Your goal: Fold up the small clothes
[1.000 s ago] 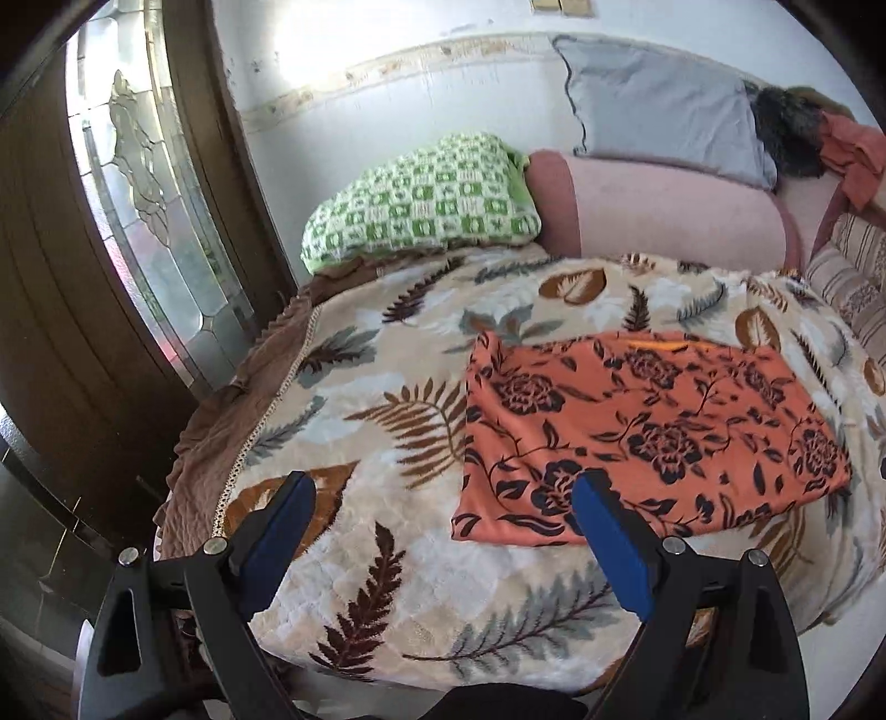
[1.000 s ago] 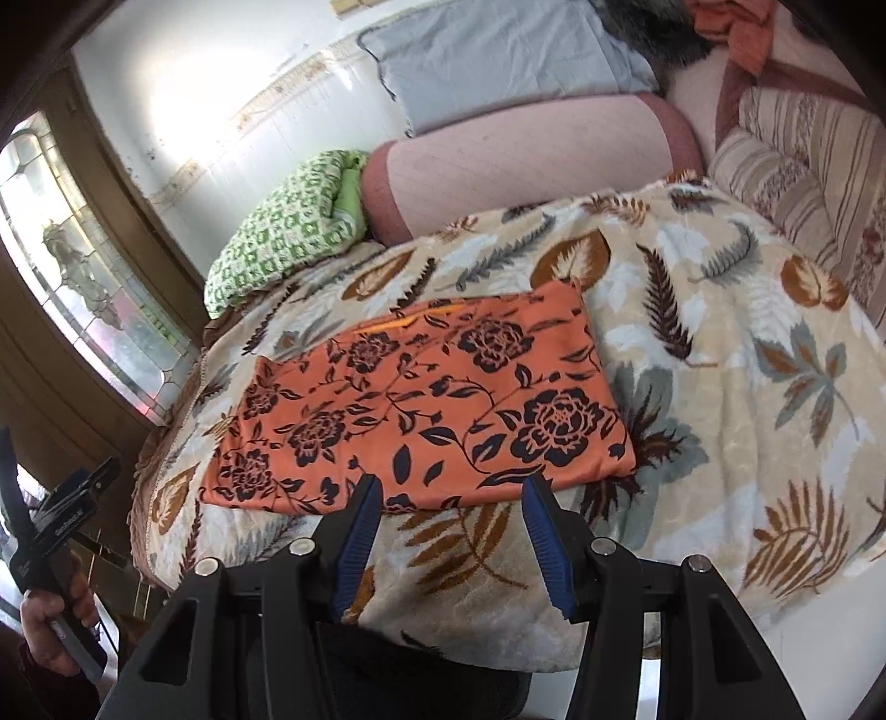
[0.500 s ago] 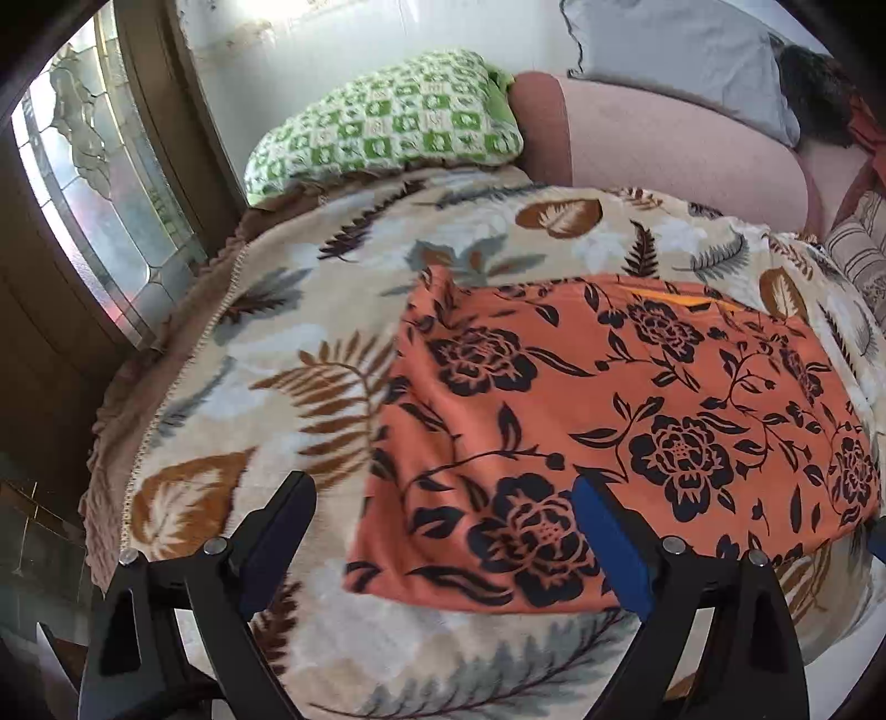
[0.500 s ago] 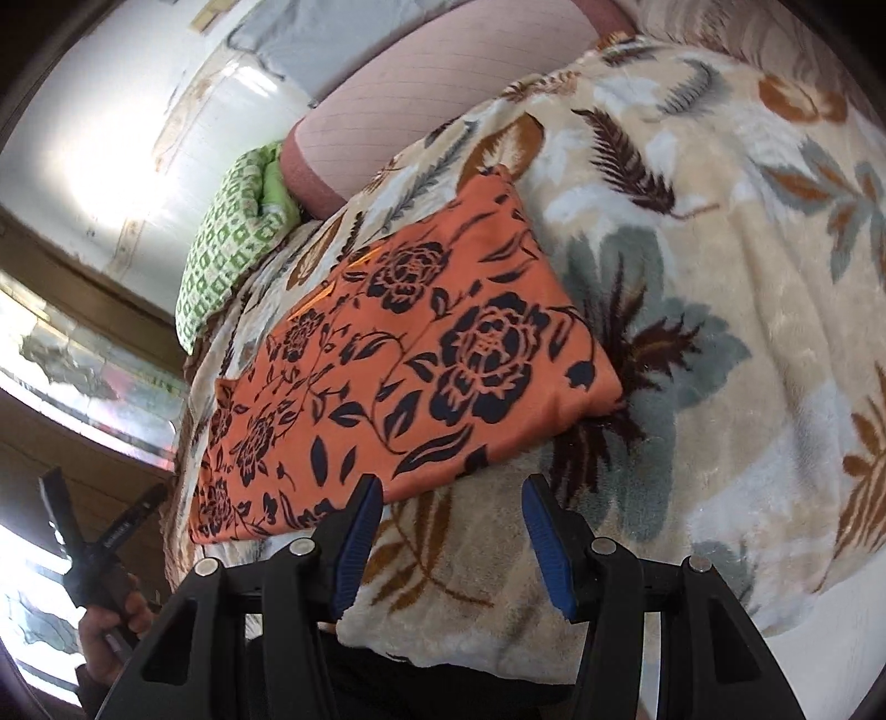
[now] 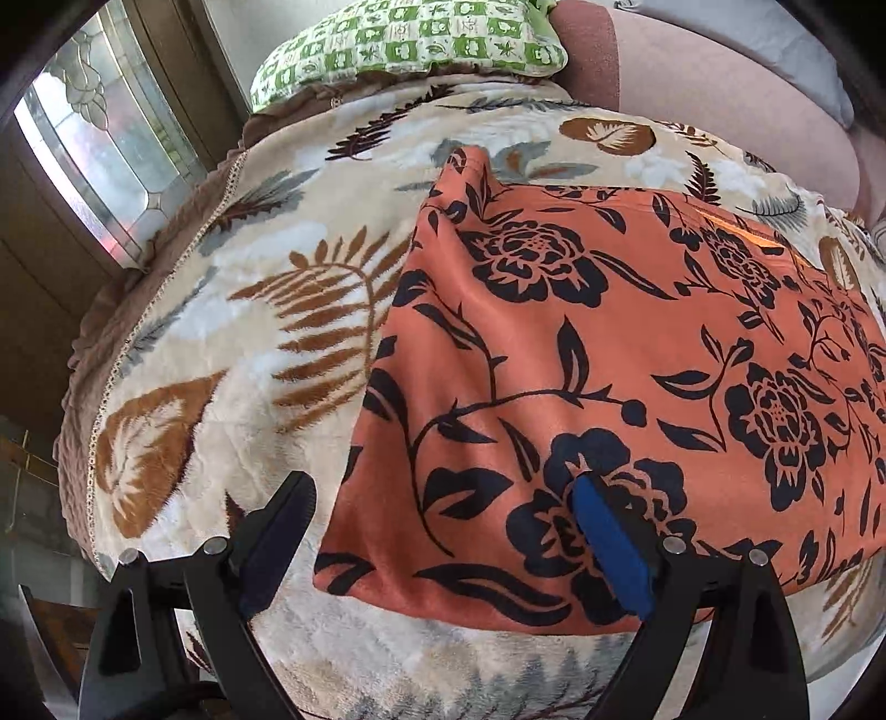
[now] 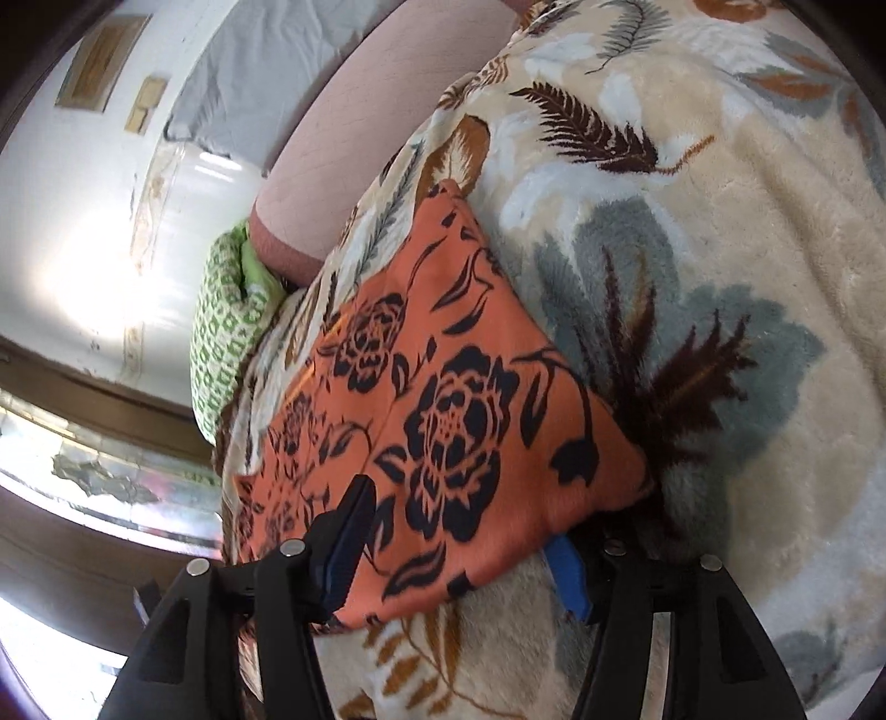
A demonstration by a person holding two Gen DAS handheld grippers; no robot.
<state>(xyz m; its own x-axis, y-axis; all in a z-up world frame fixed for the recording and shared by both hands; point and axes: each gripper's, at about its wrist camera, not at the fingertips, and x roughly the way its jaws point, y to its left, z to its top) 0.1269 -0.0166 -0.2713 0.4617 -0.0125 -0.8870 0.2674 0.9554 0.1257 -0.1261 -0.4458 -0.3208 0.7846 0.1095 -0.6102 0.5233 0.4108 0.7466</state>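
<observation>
I am bringing both tongs down at the near edge of the orange floral garment (image 5: 609, 354), which is lying flat on the leaf-print blanket (image 5: 232, 332) on the bed. The left tongs (image 5: 437, 548) are gaping wide over its near left corner, gripping nothing. The right tongs (image 6: 459, 548), jaws just opening further, are straddling the near right corner without pinching it, so closing now is risking grabbing plush blanket pile along with the cloth and dragging the fold crooked.

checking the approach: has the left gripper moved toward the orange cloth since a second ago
Yes. The left gripper has come down and closer: the orange floral cloth now fills its view, its near left corner sits between the open jaws, and the green pillow has slid to the top edge.
</observation>
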